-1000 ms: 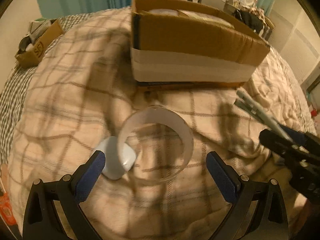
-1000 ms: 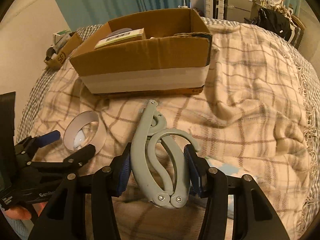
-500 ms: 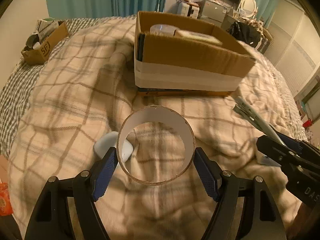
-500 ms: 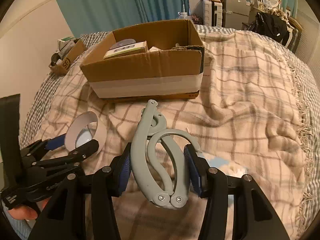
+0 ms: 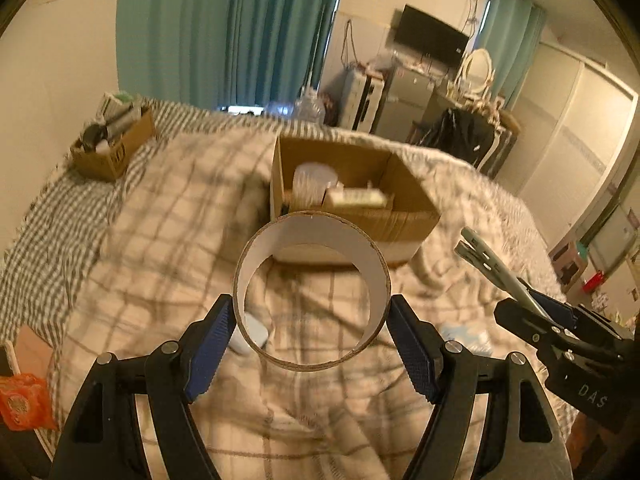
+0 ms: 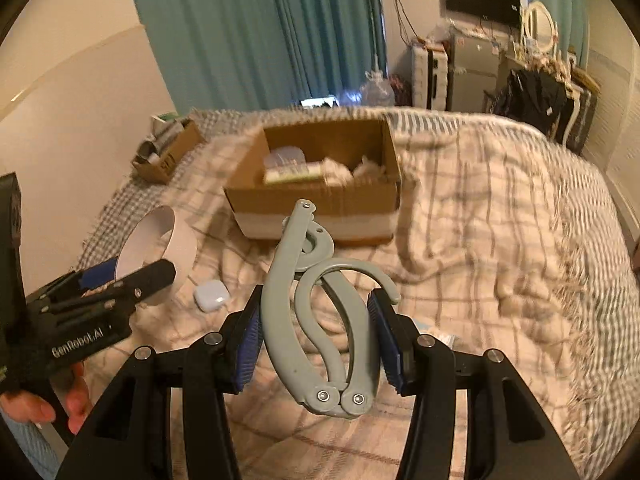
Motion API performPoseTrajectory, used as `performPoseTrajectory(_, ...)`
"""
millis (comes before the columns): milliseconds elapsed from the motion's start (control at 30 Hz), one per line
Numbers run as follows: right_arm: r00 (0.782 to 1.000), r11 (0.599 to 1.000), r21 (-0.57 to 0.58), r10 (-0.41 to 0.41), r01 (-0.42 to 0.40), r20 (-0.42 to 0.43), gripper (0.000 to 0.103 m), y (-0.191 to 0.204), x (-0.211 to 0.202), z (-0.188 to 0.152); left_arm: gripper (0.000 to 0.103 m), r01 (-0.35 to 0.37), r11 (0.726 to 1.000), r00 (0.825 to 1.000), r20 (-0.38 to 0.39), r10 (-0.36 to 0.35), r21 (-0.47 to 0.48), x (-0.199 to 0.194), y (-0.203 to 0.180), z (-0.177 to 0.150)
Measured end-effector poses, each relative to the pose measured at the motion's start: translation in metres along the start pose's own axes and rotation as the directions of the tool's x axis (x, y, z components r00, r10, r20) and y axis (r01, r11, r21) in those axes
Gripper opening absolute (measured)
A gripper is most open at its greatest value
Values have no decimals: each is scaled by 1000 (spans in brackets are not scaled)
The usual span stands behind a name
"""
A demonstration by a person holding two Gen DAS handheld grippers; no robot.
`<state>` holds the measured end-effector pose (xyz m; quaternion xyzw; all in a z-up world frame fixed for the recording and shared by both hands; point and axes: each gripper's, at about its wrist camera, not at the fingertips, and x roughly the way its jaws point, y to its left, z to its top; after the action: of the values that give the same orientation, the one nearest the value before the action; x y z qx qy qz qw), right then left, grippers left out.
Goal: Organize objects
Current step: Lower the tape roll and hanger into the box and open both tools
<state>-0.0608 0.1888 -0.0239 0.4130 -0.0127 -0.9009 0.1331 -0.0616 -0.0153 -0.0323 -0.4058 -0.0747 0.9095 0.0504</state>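
Note:
My left gripper (image 5: 310, 320) is shut on a white cardboard ring (image 5: 372, 280), held up above the plaid blanket; the ring also shows in the right wrist view (image 6: 176, 236). My right gripper (image 6: 316, 320) is shut on a grey plastic folding tool (image 6: 280, 292), also raised; its tip shows in the left wrist view (image 5: 484, 256). An open cardboard box (image 5: 412, 220) with a few items inside sits ahead on the bed; in the right wrist view the box (image 6: 316, 200) lies beyond the tool. A white earbud case (image 6: 211, 296) lies on the blanket below the ring.
A smaller cardboard box (image 5: 112, 148) of items sits at the far left of the bed. An orange packet (image 5: 24, 400) lies at the left edge. A pale blue packet (image 5: 464, 332) lies on the blanket near the right gripper. Furniture and curtains stand behind the bed.
My left gripper closed on the ring and lifted it off the blanket. Both grippers rose and tilted up, so the box's inside now shows. The earbud case stayed on the blanket.

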Motion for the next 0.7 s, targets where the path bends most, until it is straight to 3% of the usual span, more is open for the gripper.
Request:
performPoseTrajectory(200, 997, 996, -80, -27, 33, 75, 50, 5, -29, 46, 78, 1, 999, 997, 72, -5, 54, -14, -5, 47)
performPoseTrajectory(367, 993, 991, -123, -43, 56, 108, 50, 5, -27, 94, 78, -12, 996, 995, 97, 4, 86, -6, -5, 91)
performPoseTrajectory(700, 995, 996, -89, -18, 26, 94, 50, -24, 46, 184, 78, -10, 988, 998, 56, 2, 154, 67, -22, 166)
